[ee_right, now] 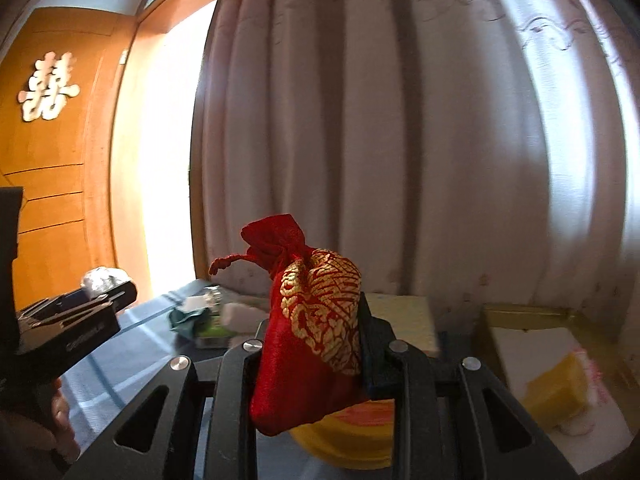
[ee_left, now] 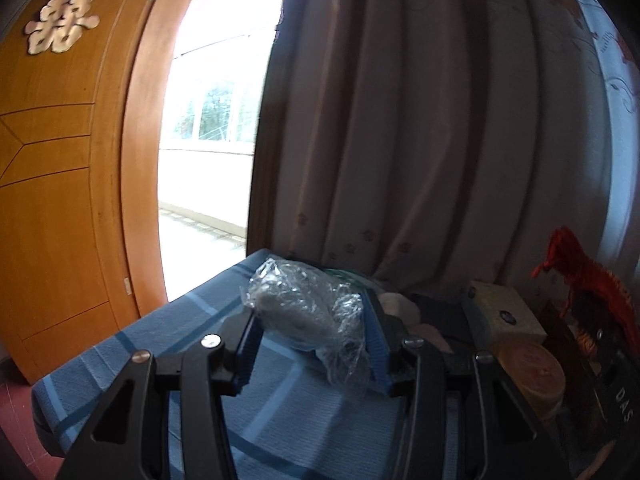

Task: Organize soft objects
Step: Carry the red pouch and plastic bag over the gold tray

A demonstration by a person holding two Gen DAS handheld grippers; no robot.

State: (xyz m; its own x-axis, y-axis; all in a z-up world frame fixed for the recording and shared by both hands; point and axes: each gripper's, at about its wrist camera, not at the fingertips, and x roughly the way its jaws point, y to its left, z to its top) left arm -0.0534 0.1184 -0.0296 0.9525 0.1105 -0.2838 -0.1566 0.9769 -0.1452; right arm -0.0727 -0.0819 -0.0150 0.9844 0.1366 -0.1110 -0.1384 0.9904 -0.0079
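A blue striped cloth (ee_left: 160,340) is seen covering the work surface across the lower half of the left wrist view. A pleated curtain (ee_left: 420,120) is hung behind it, filling the upper right of the frame. A wooden door (ee_left: 52,200) bearing a pale cut-out character (ee_left: 62,16) is located at the upper left, and a bright doorway is seen between door and curtain. A cream box (ee_left: 508,312) and a round yellow tin (ee_left: 532,376) are placed at the lower right of the surface.

The left gripper (ee_left: 312,332) is held above the cloth at lower centre. Its blue-padded fingers (ee_left: 376,344) are closed against a soft object wrapped in clear crinkled plastic (ee_left: 308,312), which is held clear of the cloth.

In the right wrist view, the right gripper (ee_right: 312,352) is held at lower centre, above the yellow tin. Its fingers are clamped on a red drawstring pouch with gold print (ee_right: 312,320), which stands upright between them with its tied neck uppermost. A tray with a yellow item (ee_right: 560,388) lies at the lower right. The left gripper and the hand (ee_right: 60,412) holding it are seen at the left edge.
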